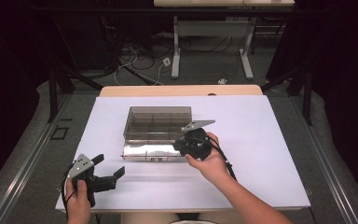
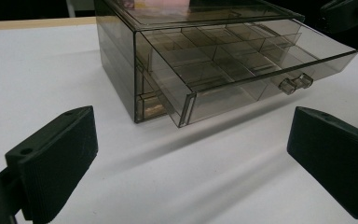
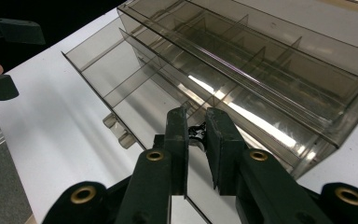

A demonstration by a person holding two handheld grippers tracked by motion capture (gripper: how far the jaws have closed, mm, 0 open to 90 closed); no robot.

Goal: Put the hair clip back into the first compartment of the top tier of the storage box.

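Observation:
A smoky clear plastic organiser box (image 1: 157, 115) stands on the middle of the white table (image 1: 261, 140). Its divided drawer (image 1: 147, 151) is pulled out toward me, and the compartments (image 2: 242, 60) I can see look bare. My right gripper (image 1: 178, 146) hangs over the drawer's right end. In the right gripper view its jaws (image 3: 196, 122) are shut on a small black object (image 3: 197, 132) above the drawer (image 3: 135, 88). My left gripper (image 1: 108, 165) rests open on the table, front left, apart from the box, with nothing between its fingers (image 2: 58, 154).
The drawer has a small clear handle (image 2: 296, 83) on its front. The table's wooden far edge (image 1: 182, 89) lies behind the box. Beyond it are the legs of another desk (image 1: 176, 51) and cables on the floor. White tabletop stretches to the right of the box.

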